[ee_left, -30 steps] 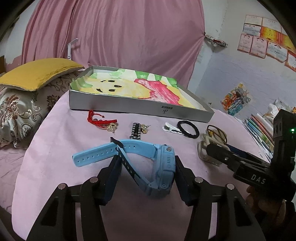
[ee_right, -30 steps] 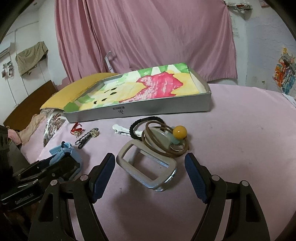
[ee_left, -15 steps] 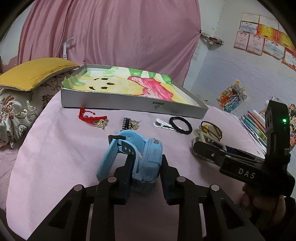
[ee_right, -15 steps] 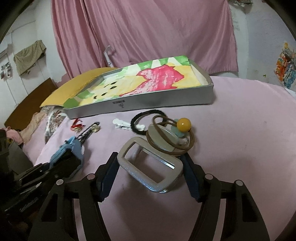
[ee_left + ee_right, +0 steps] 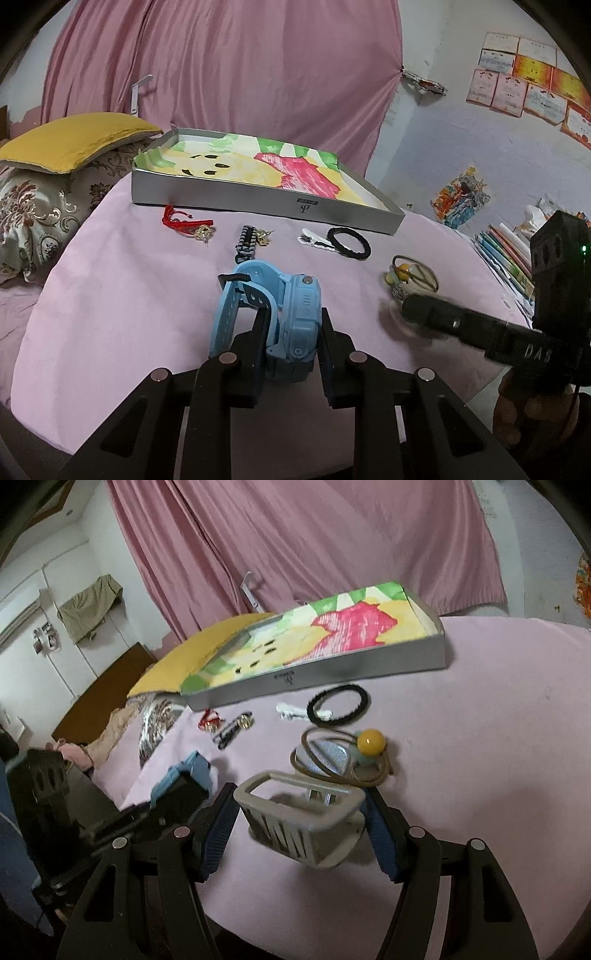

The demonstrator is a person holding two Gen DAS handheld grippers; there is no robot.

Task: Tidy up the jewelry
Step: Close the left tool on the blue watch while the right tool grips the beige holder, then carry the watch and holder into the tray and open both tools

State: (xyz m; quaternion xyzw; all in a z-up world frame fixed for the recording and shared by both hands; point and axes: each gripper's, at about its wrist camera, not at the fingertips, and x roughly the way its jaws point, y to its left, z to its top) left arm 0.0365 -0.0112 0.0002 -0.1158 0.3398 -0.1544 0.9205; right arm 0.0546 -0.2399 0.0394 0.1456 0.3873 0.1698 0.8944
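Left gripper (image 5: pixel 291 328) clamped on the blue watch (image 5: pixel 295 321), right gripper (image 5: pixel 299 827) pinching the grey hair claw (image 5: pixel 303 823), tray (image 5: pixel 332 672) far ahead

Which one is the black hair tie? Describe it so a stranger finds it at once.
Start at the shallow grey tray with the bright painted lining on the pink cloth. In front of its near wall lies a row of small pieces; the black hair tie is toward the right, overlapping a white clip. It is the only plain black closed ring.
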